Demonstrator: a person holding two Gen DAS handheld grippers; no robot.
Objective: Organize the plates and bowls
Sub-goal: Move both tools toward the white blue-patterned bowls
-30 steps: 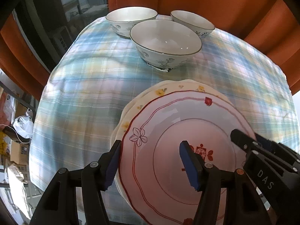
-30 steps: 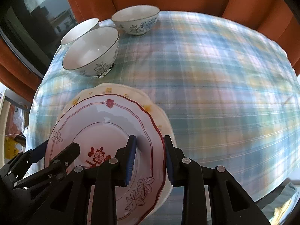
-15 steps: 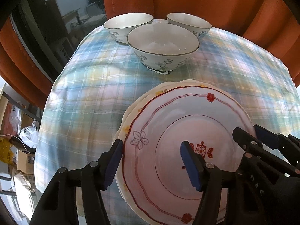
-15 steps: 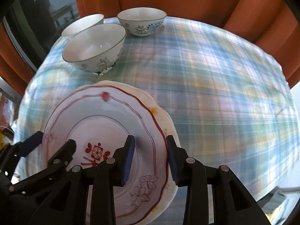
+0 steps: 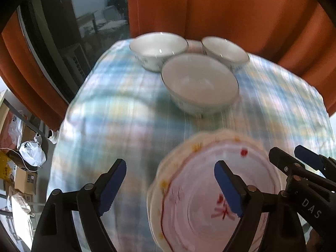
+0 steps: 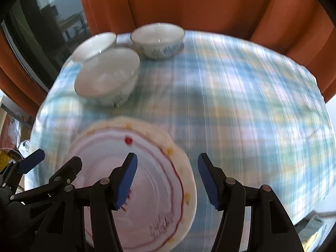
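Both tools wide: left tool [image 5: 170, 187], right tool [image 6: 167, 180] flank stacked plates [image 6: 147, 189] (blurred).

A pink plate [image 5: 201, 216] with red rim line and red floral motifs lies on a cream plate [image 5: 184, 149] dotted yellow, on a blue, yellow and pink plaid tablecloth [image 6: 241, 96]; white bowls [image 5: 199, 84] carry dark rims, before orange curtains [image 5: 241, 10].
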